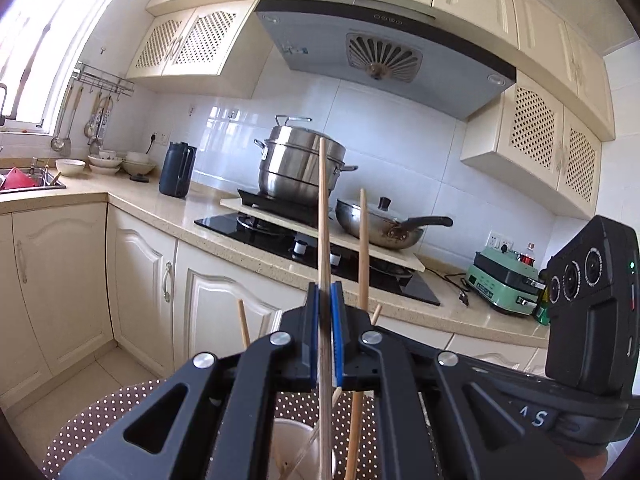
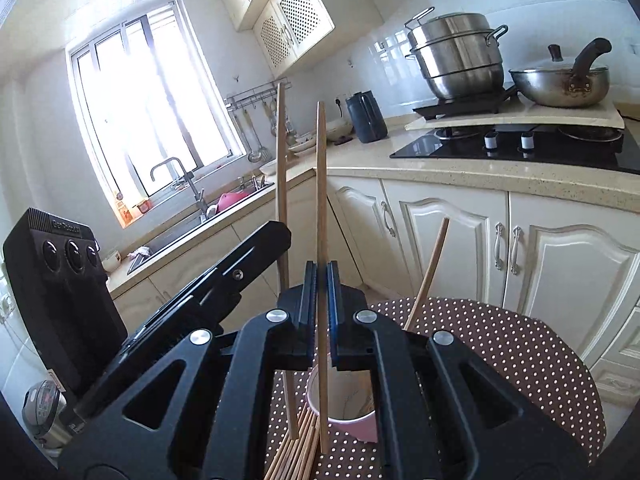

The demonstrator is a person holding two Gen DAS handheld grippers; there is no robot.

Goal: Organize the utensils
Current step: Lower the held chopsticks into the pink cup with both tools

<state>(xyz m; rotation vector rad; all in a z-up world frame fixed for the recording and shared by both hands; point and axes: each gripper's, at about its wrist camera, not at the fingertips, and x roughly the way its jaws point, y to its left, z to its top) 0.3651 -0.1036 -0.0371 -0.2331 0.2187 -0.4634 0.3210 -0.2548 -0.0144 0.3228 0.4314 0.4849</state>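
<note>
**Each claw grips one chopstick above the cup**

Your left claw (image 1: 325,300) is clamped narrow on a wooden chopstick (image 1: 323,216) that stands nearly upright between the blue pads. Your right claw (image 2: 322,280) is pinched the same way on a second chopstick (image 2: 321,184), also upright. Below both sits the pink-sided cup (image 2: 352,408) on the dotted brown counter (image 2: 500,360), with one chopstick leaning out of it (image 2: 430,268). A loose bundle of chopsticks (image 2: 296,444) lies on the counter just beside the cup, on its left in the right wrist view.
</note>
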